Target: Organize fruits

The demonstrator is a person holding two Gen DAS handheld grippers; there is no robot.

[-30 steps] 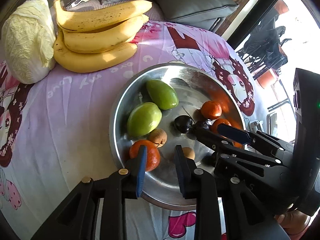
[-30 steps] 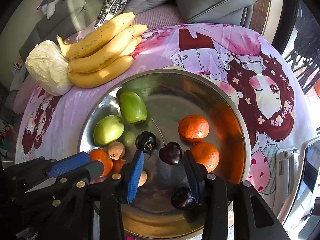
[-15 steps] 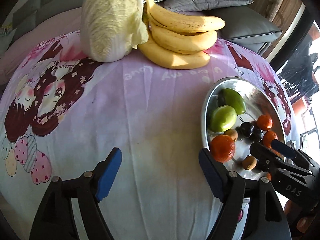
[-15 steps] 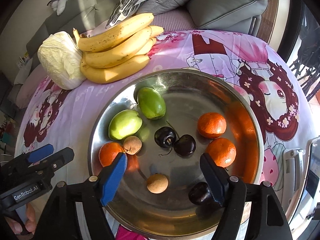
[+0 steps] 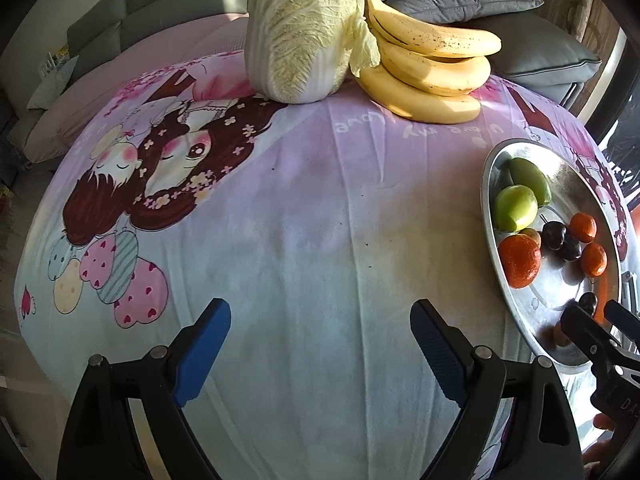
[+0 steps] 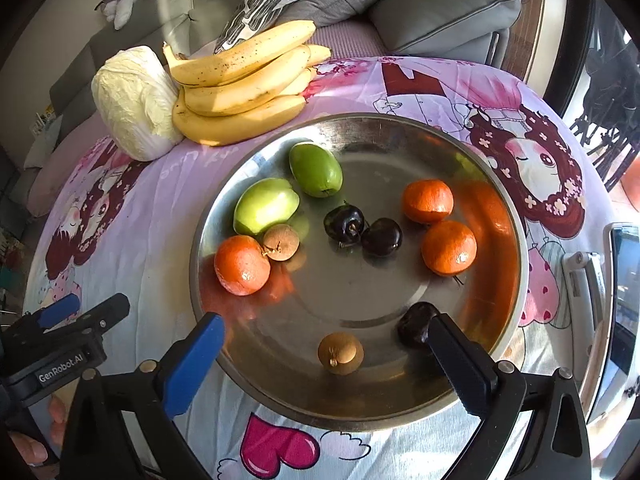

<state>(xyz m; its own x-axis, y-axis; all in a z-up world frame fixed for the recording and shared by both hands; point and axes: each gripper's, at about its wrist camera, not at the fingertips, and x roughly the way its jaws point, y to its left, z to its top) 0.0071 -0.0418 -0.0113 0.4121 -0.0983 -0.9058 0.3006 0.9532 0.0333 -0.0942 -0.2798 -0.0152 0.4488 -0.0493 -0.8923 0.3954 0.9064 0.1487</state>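
The left claw (image 5: 320, 348) hangs over bare cloth (image 5: 304, 240) on the worktop, jaws spread wide after just opening, nothing between them. The right claw (image 6: 326, 360) is also wide, its jaws just having opened, and it stands over the near rim of the metal dish (image 6: 516, 240); a brown longan (image 6: 340, 353) lies loose between its fingers, touched by neither, and a dark cherry (image 6: 416, 323) sits right against the right finger (image 6: 460, 364), though whether they touch I cannot tell. Farther in the dish lie two green fruits (image 6: 316, 169) side by side, one orange (image 6: 241, 265) at the left with a second longan (image 6: 281, 242) touching it, two dark cherries (image 6: 362, 232) touching each other at the middle, and two more oranges (image 6: 449, 247) near each other at the right. Behind the dish, on the cloth, a bunch of bananas (image 6: 244, 88) leans against a pale cabbage (image 6: 134, 104). From the left wrist view the dish (image 5: 490, 184) sits at the far right, well apart from the left claw, with the bananas (image 5: 430, 68) and cabbage (image 5: 300, 28) at the far edge. Grey cushions (image 6: 440, 12) lie behind.
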